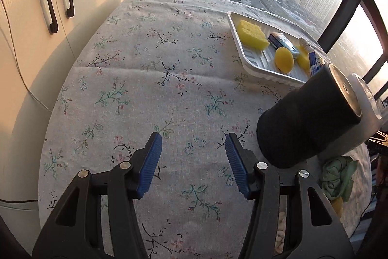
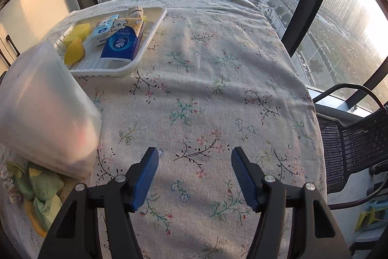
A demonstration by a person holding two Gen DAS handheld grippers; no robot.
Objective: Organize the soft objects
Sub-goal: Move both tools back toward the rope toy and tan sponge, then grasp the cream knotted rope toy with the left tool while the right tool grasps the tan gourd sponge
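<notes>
The left gripper (image 1: 192, 162) and the right gripper (image 2: 194, 176) both hung over the flowery tablecloth (image 1: 150, 79) with their blue pads partly apart and nothing between them. They held nothing, probably because the hands were between jobs and on the way to the next soft thing. Most of the soft things were already in the white tray (image 2: 135, 60) at the far side of the table, so it looked like the place chosen for tidying. In it lay a yellow sponge (image 1: 252, 34), a round yellow sponge (image 1: 283, 59), a big blue tissue pack (image 2: 125, 41) and a small tissue pack (image 2: 103, 32). A tan bumpy thing (image 2: 136, 11) stood at the back of the tray, but it was too small to name. A green cloth (image 1: 338, 177) was crumpled near the front edge of the table, outside the tray, so it was likely still waiting. Something yellow peeked out under the green cloth, mostly hidden. In each view the other gripper's body blocked part of the table, and it covered part of the tray in the left wrist view.
</notes>
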